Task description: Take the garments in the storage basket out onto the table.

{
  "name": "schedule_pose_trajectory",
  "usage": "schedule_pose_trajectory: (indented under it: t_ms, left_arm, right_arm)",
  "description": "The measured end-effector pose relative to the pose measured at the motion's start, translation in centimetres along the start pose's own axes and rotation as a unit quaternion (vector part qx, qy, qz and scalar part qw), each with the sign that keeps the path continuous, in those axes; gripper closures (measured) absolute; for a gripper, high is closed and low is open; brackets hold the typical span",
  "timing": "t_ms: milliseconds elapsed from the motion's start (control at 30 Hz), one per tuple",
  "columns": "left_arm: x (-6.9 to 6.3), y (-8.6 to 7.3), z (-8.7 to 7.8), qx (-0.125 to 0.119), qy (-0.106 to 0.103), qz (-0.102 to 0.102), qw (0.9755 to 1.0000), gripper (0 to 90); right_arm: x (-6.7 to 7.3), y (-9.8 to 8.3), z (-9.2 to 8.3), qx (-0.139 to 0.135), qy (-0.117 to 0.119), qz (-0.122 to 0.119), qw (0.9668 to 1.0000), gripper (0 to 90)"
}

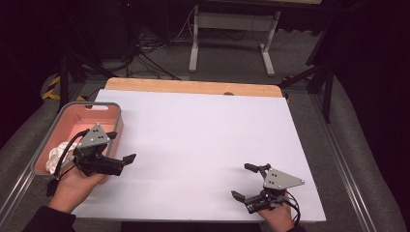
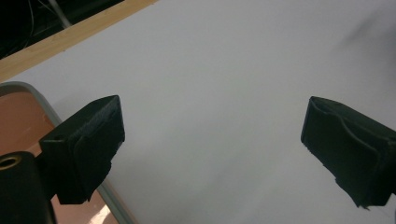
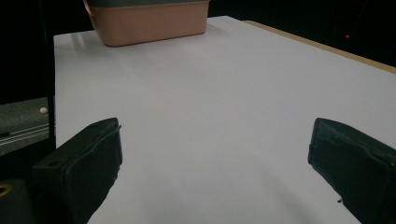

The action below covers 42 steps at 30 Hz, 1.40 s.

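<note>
A: Surface? The counter [image 1: 193,140] carries a plain white sheet; a bare wooden strip [image 1: 193,86] runs along its far edge. Metal rails flank it left and right.

B: Noted. At the counter's left edge sits a pink bin [image 1: 77,126] with a grey rim. White items [image 1: 56,155] lie in its near end; too small to tell what they are.

A: Left gripper [image 1: 122,147]: held over the bin's near right corner, pointing right across the sheet. Jaws spread wide, nothing between them. In the left gripper view one jaw hangs over the bin rim [image 2: 46,112], the other over white sheet.

B: Right gripper [image 1: 244,181]: near the counter's front right, pointing left toward the bin, well apart from it. Jaws spread too, holding nothing. The right gripper view shows the bin [image 3: 149,18] at the far end of the sheet.

A: Room: dark. Grey carpet beyond the counter, cables on it, a white table frame [image 1: 232,34] farther back, black stands at both sides.
</note>
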<state>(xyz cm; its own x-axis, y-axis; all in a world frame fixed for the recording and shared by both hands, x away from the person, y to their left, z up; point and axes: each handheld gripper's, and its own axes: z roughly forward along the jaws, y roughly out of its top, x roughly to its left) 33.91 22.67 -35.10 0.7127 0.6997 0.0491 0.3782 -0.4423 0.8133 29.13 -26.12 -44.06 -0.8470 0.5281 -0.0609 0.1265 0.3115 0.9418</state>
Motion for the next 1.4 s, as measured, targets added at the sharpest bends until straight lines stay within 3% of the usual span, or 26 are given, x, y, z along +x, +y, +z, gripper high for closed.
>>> schedule_pose_trajectory:
  t_ms: [267,533,833,1267,1400]
  left_arm:
    - [1.7,-0.2,-0.7,0.005,0.011,-0.015,0.9998,7.1]
    - [3.2,-0.8,-1.3,0.029,0.049,-0.006,0.9984,7.5]
    - [5.2,-2.0,-1.9,0.043,0.059,-0.033,0.9968,7.4]
    - [7.4,-3.9,-2.9,0.069,0.092,-0.053,0.9919,5.9]
    - [8.1,-4.4,-3.1,0.089,0.089,-0.079,0.9889,3.5]
  right_arm:
    - [-0.2,-0.1,0.0,0.001,0.003,0.006,1.0,4.4]
    - [-0.1,-0.1,0.1,0.002,0.008,0.009,0.9999,5.4]
    - [-0.1,-0.2,0.2,0.003,0.012,0.016,0.9998,5.3]
    - [-0.2,-0.2,0.2,0.004,0.014,0.017,0.9998,5.2]
    - [-0.2,-0.2,0.2,0.004,0.015,0.019,0.9997,5.2]
